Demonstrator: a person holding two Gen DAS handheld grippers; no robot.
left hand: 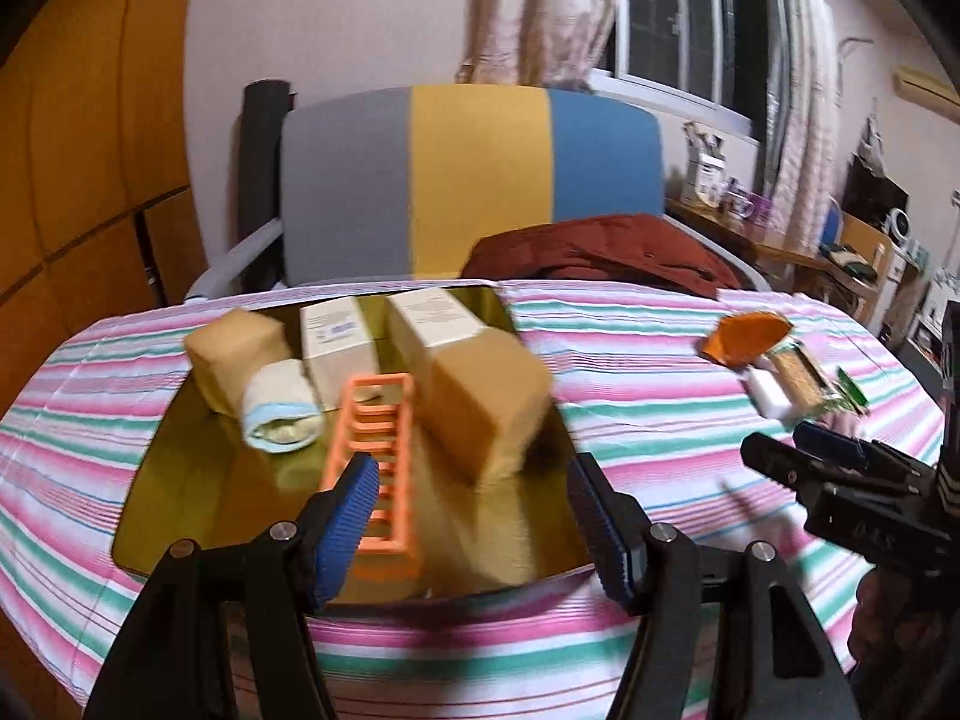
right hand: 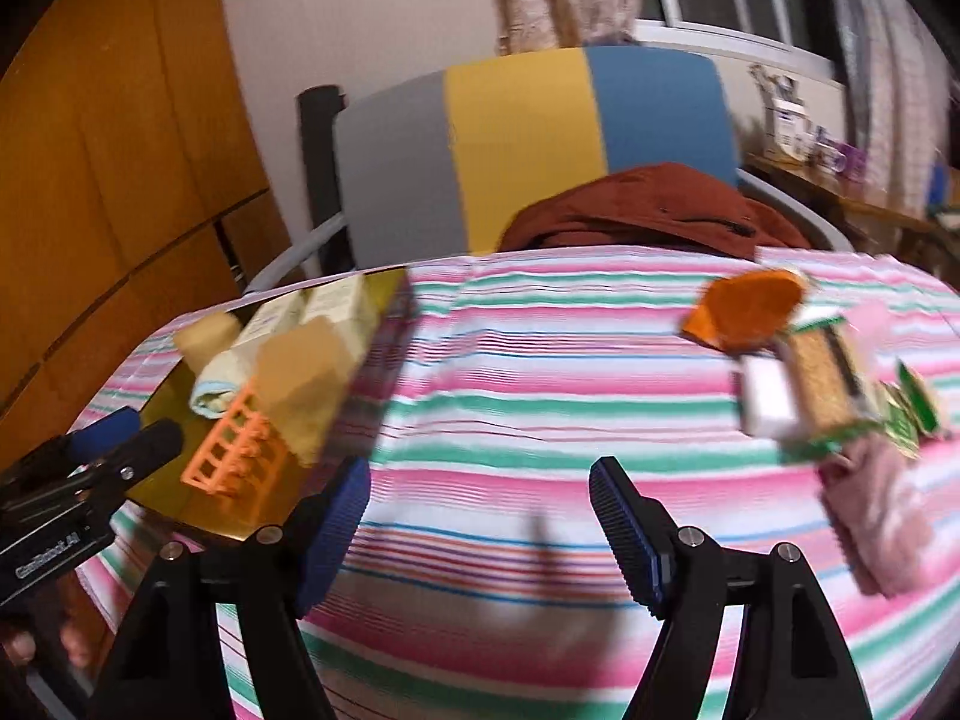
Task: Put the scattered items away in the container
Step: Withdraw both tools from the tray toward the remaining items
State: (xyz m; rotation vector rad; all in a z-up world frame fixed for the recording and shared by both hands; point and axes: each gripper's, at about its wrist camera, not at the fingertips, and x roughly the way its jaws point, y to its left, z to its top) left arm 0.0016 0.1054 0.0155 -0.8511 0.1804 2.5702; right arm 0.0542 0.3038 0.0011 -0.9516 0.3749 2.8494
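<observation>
The left gripper hangs spread and empty over the gold tray, an orange rack between its fingers. The right gripper, spread, faces scattered packets farther right on striped cloth.

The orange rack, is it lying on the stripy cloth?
No, the orange rack sits inside the gold tray, not on the striped cloth.
</observation>
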